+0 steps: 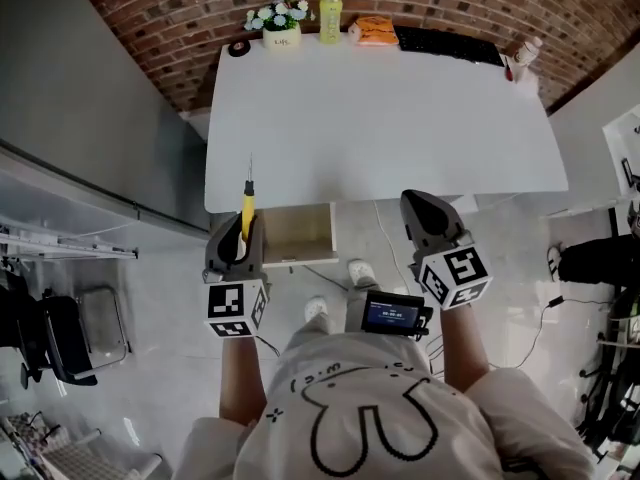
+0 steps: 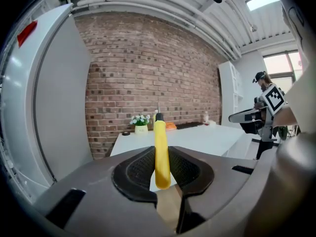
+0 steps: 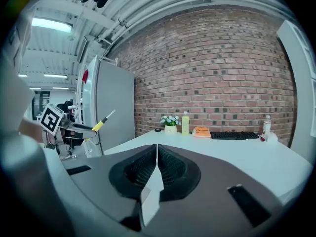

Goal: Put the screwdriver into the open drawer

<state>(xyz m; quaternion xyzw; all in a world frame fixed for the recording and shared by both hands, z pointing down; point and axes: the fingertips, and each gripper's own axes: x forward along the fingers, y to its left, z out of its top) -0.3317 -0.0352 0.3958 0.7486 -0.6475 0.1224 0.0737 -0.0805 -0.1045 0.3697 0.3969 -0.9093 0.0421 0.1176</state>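
Observation:
A yellow-handled screwdriver with a thin metal shaft stands nearly upright between the jaws of my left gripper, which is shut on its handle. In the left gripper view the handle is clamped between the dark pads, tip pointing towards the brick wall. The open wooden drawer juts from the front edge of the white table, just right of the left gripper, and holds nothing. My right gripper hovers right of the drawer; its jaws are shut on nothing. The right gripper view shows the screwdriver off to its left.
Along the table's far edge stand a flower pot, a yellow-green bottle, an orange cloth, a black keyboard and a small bottle. A tall grey cabinet stands left of the table.

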